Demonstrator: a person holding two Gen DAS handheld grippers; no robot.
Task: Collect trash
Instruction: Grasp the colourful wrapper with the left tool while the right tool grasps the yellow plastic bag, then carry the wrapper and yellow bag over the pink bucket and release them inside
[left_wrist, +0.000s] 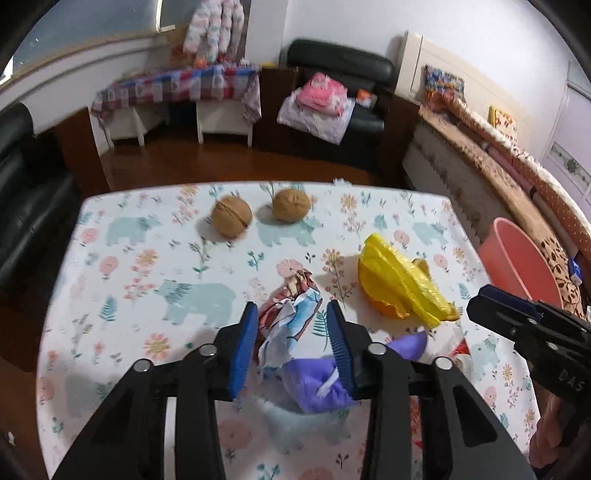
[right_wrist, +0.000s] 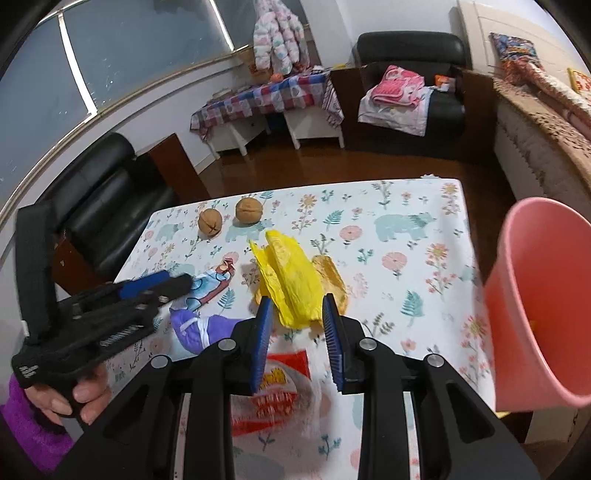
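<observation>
My left gripper (left_wrist: 291, 314) is open, its blue pads on either side of a crumpled printed wrapper (left_wrist: 290, 317) lying on the table. A purple wrapper (left_wrist: 314, 384) lies under its right finger. My right gripper (right_wrist: 297, 306) is open, its tips at the near end of a crumpled yellow wrapper (right_wrist: 291, 280), apart from it. An orange-brown wrapper (right_wrist: 330, 278) lies beside the yellow one. A red and white packet (right_wrist: 280, 387) lies below the right gripper. The yellow wrapper also shows in the left wrist view (left_wrist: 399, 284). The pink bin (right_wrist: 539, 302) stands off the table's right edge.
Two walnuts (left_wrist: 232, 220) (left_wrist: 291, 205) sit near the far edge of the floral tablecloth (left_wrist: 129, 295). Black armchairs stand to the left (right_wrist: 99, 199) and far back (left_wrist: 343, 85). A bed (left_wrist: 517, 177) runs along the right.
</observation>
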